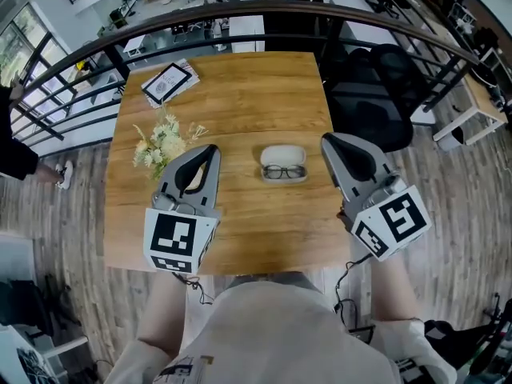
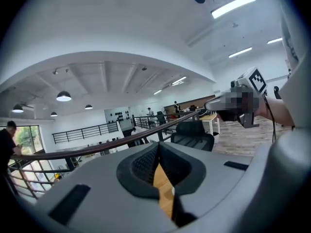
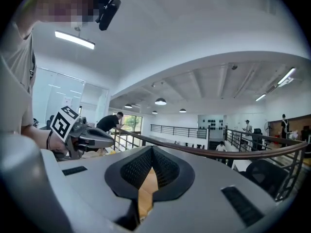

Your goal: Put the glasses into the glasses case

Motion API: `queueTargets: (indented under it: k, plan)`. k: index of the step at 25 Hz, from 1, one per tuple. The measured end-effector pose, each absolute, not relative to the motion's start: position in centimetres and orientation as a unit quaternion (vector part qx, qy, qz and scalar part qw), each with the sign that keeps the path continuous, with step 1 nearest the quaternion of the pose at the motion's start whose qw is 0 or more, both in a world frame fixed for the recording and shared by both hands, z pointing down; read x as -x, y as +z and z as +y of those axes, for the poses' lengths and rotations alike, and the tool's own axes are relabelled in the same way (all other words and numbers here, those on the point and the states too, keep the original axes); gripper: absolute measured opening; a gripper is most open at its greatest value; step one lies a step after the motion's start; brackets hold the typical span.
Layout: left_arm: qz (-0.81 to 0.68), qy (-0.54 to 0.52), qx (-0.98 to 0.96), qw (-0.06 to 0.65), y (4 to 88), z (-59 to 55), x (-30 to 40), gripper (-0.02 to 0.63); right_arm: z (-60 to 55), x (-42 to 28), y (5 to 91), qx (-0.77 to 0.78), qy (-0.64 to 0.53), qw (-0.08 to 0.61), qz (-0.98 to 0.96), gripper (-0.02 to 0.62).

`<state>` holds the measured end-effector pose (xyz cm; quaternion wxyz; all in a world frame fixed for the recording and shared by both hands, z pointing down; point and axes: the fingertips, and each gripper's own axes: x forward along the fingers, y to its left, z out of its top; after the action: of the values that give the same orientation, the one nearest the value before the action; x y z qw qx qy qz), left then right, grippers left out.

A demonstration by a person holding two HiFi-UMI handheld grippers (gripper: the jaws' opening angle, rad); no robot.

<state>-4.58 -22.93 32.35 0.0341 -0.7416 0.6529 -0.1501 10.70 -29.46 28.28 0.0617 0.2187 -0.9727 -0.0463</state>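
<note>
Jaws, left: left gripper (image 2: 158, 145) is pressed together at the tips with nothing between the pads. Only a wedge of tabletop shows beneath them.
Jaws, right: right gripper (image 3: 152, 150) is likewise closed tip to tip and empty.
Gripper position: both are held above the near half of the table, one on either side of the case and apart from it.
Glasses (image 1: 283, 171): dark and thin-framed, lying in the white glasses case (image 1: 283, 152) at the table centre (arms too small to tell whether folded).
Case: pale rounded shell, open. No lid can be made out.
Handling, judged: the glasses are light and fragile at hinges and lenses, and the smooth frame is liable to slip. Take hold at the bridge or a rim end with a light pinch, never on a lens. The case is stiff and light and may slide on the wood if nudged.
Surface: wooden table (image 1: 240, 238), smooth and level. A flower sprig (image 1: 160, 146) lies left of the case and a flat panel (image 1: 170, 82) sits at the far left corner.
Room: a dark railing (image 1: 264, 10) runs just beyond the table, with a black office chair (image 1: 376, 86) at the far right. The floor is planked and people stand at a distance.
</note>
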Motion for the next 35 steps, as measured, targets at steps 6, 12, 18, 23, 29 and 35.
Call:
queueTargets:
  k: [6, 12, 18, 23, 29, 35]
  plan:
    - [0.659, -0.117, 0.74, 0.06, 28.5, -19.9, 5.1, 0.017, -26.0, -11.7, 25.5, -0.241, -0.068, 0.045, -0.967, 0.026]
    - [0.661, -0.121, 0.738, 0.067, 27.9, -17.8, 4.7, 0.017, -23.5, -12.7, 24.4, -0.243, -0.067, 0.025, -0.967, 0.026]
    - [0.661, -0.13, 0.738, 0.022, 29.8, -16.7, 4.2, 0.017, -22.5, -12.8, 26.3, -0.238, -0.052, 0.041, -0.969, 0.026]
    - [0.661, -0.136, 0.738, 0.008, 30.9, -16.6, 4.1, 0.017, -23.0, -12.9, 27.8, -0.237, -0.013, 0.041, -0.971, 0.026]
    - [0.66, -0.133, 0.738, 0.043, 30.6, -16.7, 4.8, 0.017, -23.5, -12.9, 28.3, -0.235, 0.005, 0.035, -0.971, 0.026]
    - [0.663, -0.131, 0.737, 0.036, 30.9, -16.4, 5.3, 0.017, -23.2, -12.8, 28.5, -0.24, -0.001, 0.041, -0.97, 0.026]
